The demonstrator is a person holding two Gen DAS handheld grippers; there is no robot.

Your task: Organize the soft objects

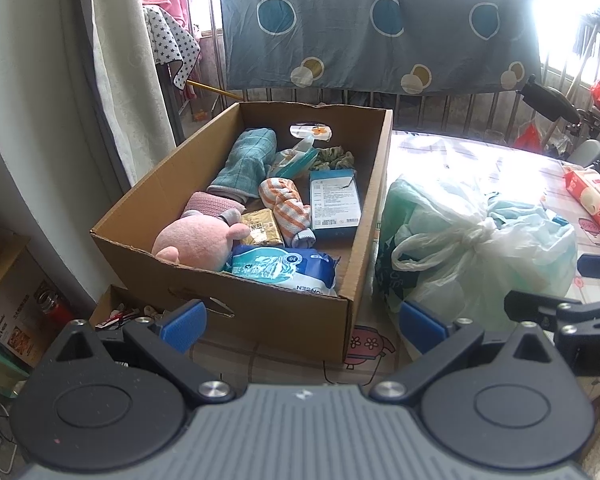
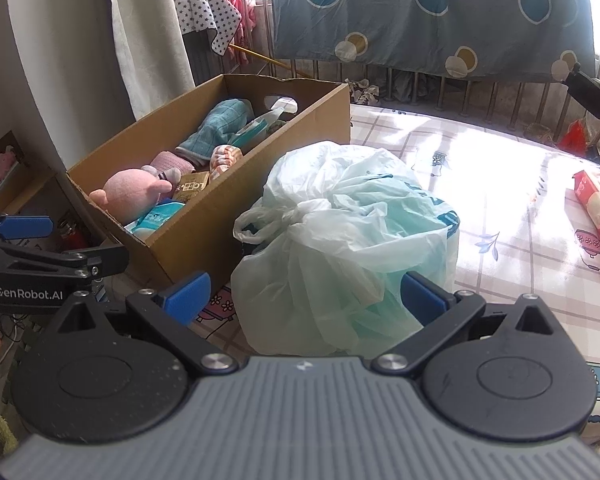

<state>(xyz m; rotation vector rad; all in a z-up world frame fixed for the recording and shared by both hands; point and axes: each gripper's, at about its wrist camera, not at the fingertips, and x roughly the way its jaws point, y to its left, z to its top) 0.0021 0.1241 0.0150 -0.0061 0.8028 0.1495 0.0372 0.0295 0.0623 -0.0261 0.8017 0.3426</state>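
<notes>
From the left wrist we see our left tongs [image 1: 302,326] spread apart and empty before the cardboard box [image 1: 260,312] on the surface [image 1: 284,364], which holds a pink plush toy [image 1: 198,242], a teal cloth [image 1: 244,164], a striped cloth [image 1: 286,204], a blue packet [image 1: 334,200] and a wipes pack [image 1: 288,270]. From the right wrist, our right tongs [image 2: 304,300] gape wide around the near side of the knotted plastic bag [image 2: 340,232], which sits just beside the box's right wall with something teal inside.
</notes>
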